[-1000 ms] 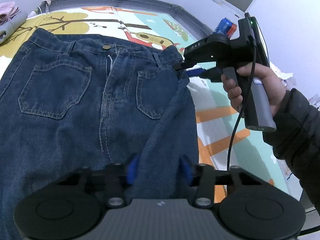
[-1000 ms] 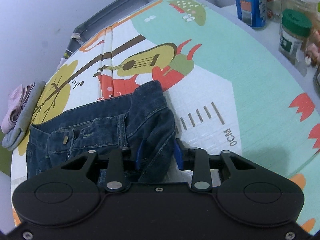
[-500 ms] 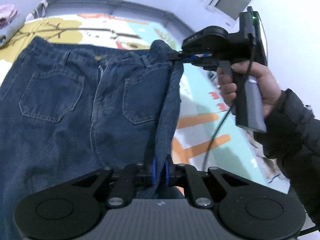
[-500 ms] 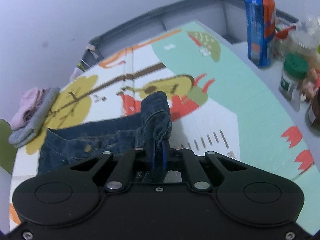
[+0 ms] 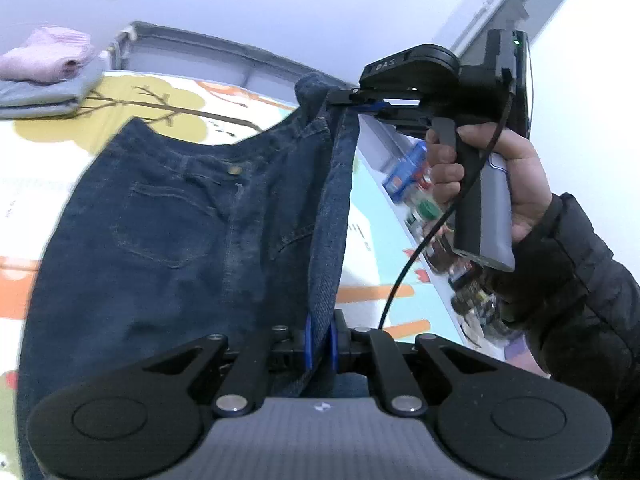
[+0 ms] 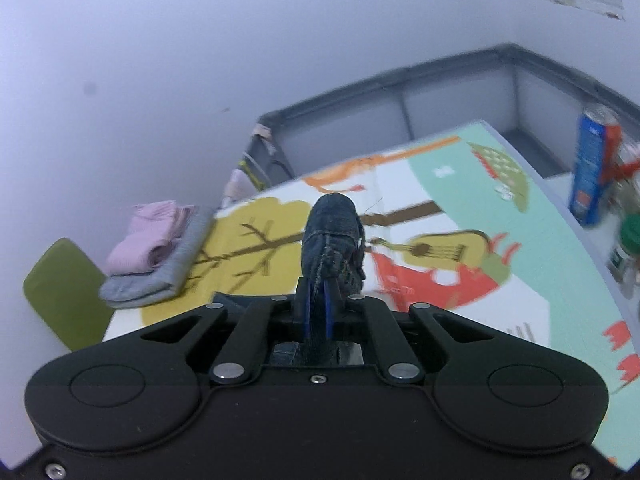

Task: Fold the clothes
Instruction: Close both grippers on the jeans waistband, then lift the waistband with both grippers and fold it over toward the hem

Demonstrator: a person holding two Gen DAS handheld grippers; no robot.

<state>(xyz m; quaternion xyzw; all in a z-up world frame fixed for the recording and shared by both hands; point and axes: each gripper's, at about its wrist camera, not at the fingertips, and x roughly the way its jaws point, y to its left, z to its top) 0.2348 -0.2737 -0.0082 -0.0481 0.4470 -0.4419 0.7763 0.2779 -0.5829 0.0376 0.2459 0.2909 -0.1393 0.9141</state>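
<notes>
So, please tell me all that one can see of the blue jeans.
The jeans are dark blue denim with lighter stitching, a metal waist button, a fly and pockets. Most of the garment lies spread on the colourful play mat. One side edge is lifted off the mat into a taut ridge: the left tongs pinch it lower down, and the right tongs pinch the waistband corner, which bunches above them. Nothing else touches the jeans.

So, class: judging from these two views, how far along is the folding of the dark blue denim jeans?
Done: a pink and grey folded pile sits at the mat's far corner. In hand: both tongs, left and right, are shut on one side edge of the dark blue denim jeans, holding it above the cartoon-print mat. Left: no fold in the jeans is laid down yet.
</notes>
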